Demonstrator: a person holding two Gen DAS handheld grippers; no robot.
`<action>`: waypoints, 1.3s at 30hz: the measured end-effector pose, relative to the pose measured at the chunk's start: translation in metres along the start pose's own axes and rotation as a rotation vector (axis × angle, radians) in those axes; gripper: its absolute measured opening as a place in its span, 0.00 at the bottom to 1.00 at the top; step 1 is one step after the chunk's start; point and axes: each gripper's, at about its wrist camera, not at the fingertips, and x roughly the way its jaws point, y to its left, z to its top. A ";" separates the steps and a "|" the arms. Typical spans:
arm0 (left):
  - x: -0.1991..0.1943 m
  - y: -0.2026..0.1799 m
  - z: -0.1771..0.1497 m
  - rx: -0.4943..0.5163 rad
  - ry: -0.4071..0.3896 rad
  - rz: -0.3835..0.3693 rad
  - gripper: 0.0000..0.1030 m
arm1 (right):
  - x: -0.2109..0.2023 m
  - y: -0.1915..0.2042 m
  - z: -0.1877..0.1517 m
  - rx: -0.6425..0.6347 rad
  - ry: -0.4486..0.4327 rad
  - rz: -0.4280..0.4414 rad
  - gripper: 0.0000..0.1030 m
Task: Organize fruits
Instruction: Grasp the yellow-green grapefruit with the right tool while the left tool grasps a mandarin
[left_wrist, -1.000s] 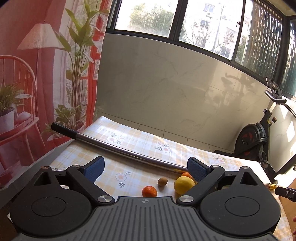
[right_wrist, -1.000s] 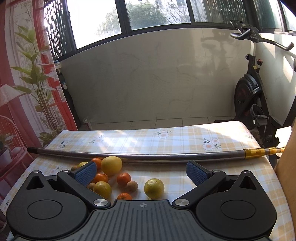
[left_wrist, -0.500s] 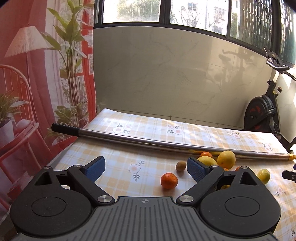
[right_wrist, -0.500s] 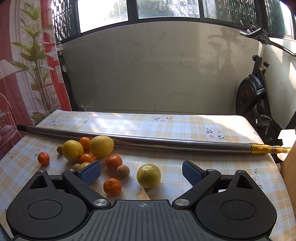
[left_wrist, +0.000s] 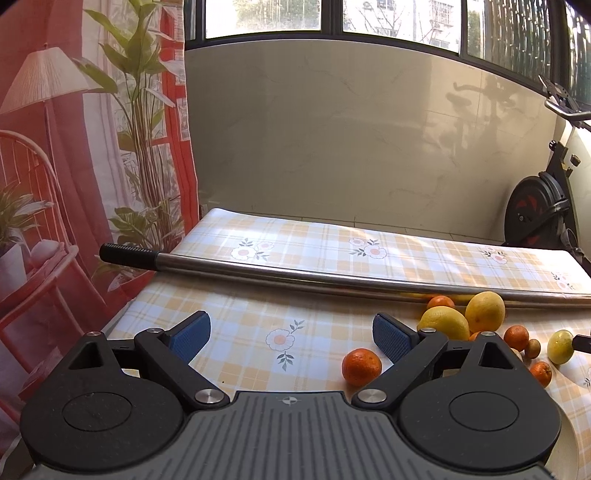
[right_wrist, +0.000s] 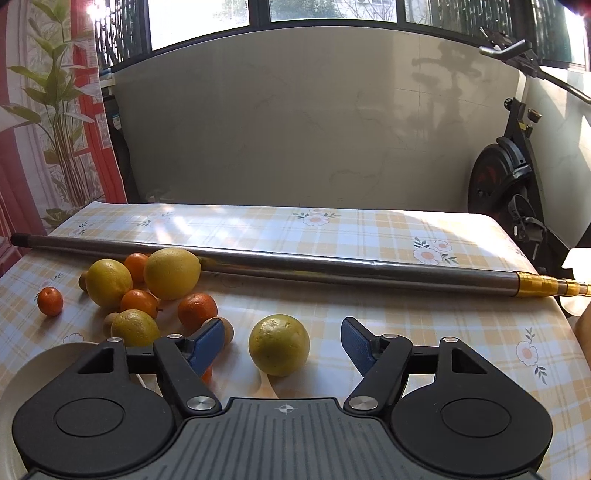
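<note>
Just ahead of the narrowing, still-apart right claw (right_wrist: 282, 341), a lone yellow lemon (right_wrist: 279, 344), metal pole (right_wrist: 332, 267) beyond.

Both wrist cameras looked forward and slightly downward, low over the counter (left_wrist: 332, 243) (left view from further left), sharing the fruit pile (right_wrist: 147, 291) and metal pole (right_wrist: 332, 264).
</note>
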 end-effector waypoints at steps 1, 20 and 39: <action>0.002 -0.001 0.000 -0.001 -0.002 -0.003 0.93 | 0.004 0.000 0.000 0.007 0.008 0.000 0.63; 0.041 -0.018 -0.016 0.029 0.067 -0.075 0.86 | 0.047 0.005 -0.008 0.029 0.077 0.000 0.42; 0.065 -0.031 -0.026 0.012 0.134 -0.124 0.81 | 0.005 0.021 -0.017 0.062 0.030 -0.014 0.42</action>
